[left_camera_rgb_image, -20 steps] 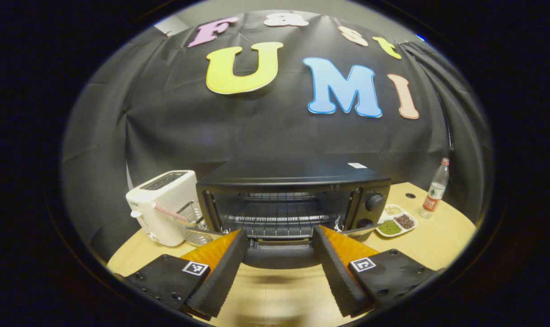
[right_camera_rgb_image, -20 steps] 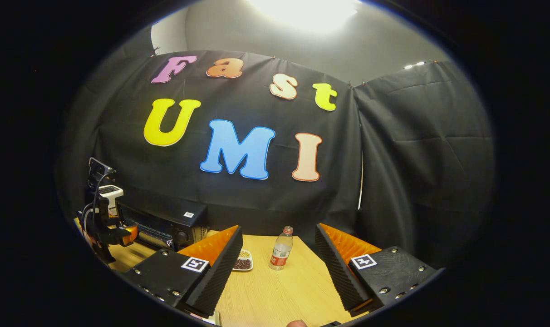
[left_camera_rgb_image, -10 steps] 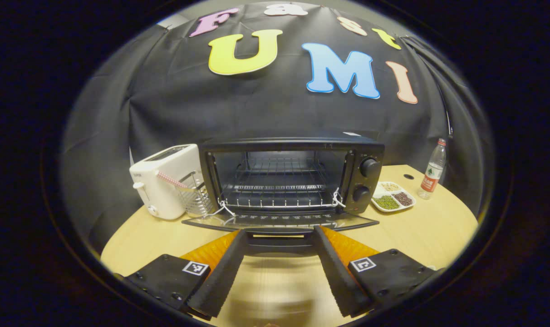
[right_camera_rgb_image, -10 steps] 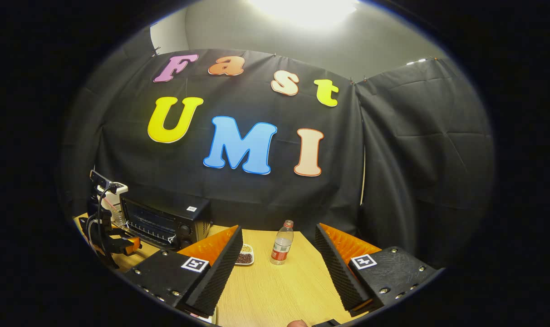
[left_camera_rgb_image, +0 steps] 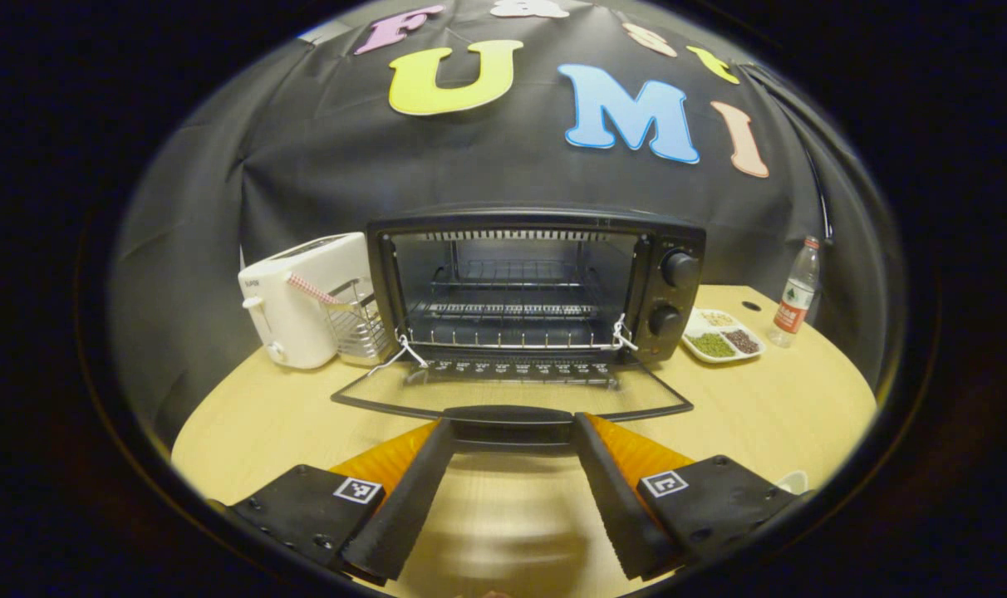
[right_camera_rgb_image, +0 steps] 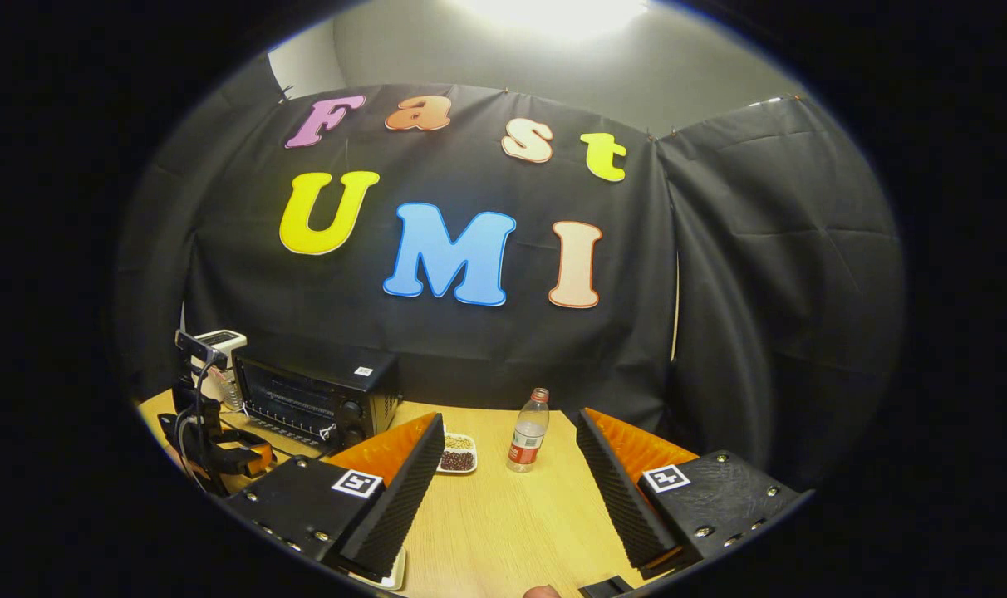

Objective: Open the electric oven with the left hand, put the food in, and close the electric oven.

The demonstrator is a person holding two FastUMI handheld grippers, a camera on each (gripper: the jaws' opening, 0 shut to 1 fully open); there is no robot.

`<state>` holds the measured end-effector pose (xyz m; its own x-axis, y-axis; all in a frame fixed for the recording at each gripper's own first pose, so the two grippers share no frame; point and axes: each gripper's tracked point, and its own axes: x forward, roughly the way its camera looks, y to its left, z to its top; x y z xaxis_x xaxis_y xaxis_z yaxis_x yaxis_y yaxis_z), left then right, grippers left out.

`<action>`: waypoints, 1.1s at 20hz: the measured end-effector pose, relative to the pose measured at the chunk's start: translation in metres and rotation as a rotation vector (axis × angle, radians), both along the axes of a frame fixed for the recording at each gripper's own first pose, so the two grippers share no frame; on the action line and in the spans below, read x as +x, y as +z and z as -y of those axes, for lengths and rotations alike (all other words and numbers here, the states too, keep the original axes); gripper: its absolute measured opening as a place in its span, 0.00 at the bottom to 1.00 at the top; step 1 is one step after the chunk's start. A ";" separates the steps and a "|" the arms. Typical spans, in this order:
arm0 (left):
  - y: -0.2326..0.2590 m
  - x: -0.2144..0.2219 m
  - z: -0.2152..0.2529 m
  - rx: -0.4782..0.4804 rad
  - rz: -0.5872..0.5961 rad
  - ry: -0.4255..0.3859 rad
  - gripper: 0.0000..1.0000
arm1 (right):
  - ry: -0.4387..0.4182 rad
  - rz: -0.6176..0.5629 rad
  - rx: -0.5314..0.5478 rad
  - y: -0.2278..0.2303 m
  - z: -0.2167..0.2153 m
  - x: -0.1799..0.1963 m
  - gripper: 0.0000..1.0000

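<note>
Both jaws stand wide apart and empty: left gripper [left_camera_rgb_image: 510,490] low in frame just short of the lowered door handle [left_camera_rgb_image: 510,414], electric oven [left_camera_rgb_image: 537,286] open at centre; right gripper [right_camera_rgb_image: 508,498] above bare table [right_camera_rgb_image: 503,531].

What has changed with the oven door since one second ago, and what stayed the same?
The oven door swung further down and now lies about flat. The left claw stayed open with the door handle between its fingers. The right claw stayed open and empty; toaster, bottle and dish did not move.
</note>
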<state>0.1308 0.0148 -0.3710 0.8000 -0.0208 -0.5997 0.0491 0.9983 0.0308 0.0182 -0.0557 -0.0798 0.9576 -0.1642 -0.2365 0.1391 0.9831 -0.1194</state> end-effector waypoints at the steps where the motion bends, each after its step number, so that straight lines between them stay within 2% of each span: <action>1: 0.000 -0.001 0.000 -0.001 -0.001 0.002 0.98 | 0.003 -0.006 0.003 -0.001 -0.001 -0.001 0.98; 6: 0.029 -0.010 -0.003 -0.006 0.047 0.006 0.98 | 0.027 -0.019 0.054 -0.009 -0.009 0.000 0.98; 9: 0.070 -0.012 -0.003 -0.007 0.120 -0.003 1.00 | 0.077 -0.041 0.133 -0.019 -0.026 0.001 0.98; 11: 0.099 -0.014 -0.001 -0.015 0.172 -0.010 0.97 | 0.097 -0.073 0.168 -0.031 -0.032 0.002 0.98; 13: 0.127 -0.015 -0.001 -0.014 0.221 -0.012 1.00 | 0.122 -0.109 0.206 -0.044 -0.040 0.002 0.98; 19: 0.203 -0.026 -0.011 0.000 0.359 -0.001 1.00 | 0.201 -0.279 0.387 -0.093 -0.068 -0.004 0.99; 21: 0.223 -0.031 -0.016 0.003 0.396 0.012 0.97 | 0.221 -0.366 0.434 -0.117 -0.076 -0.010 0.98; 22: 0.233 -0.034 -0.019 0.005 0.411 0.017 0.91 | 0.232 -0.405 0.448 -0.126 -0.081 -0.013 0.98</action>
<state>0.0969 0.0335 -0.1376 0.9732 -0.0031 -0.2301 0.0148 0.9987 0.0490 0.0051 0.0256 -0.2058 0.7771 0.2345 -0.5841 -0.0529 0.9491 0.3106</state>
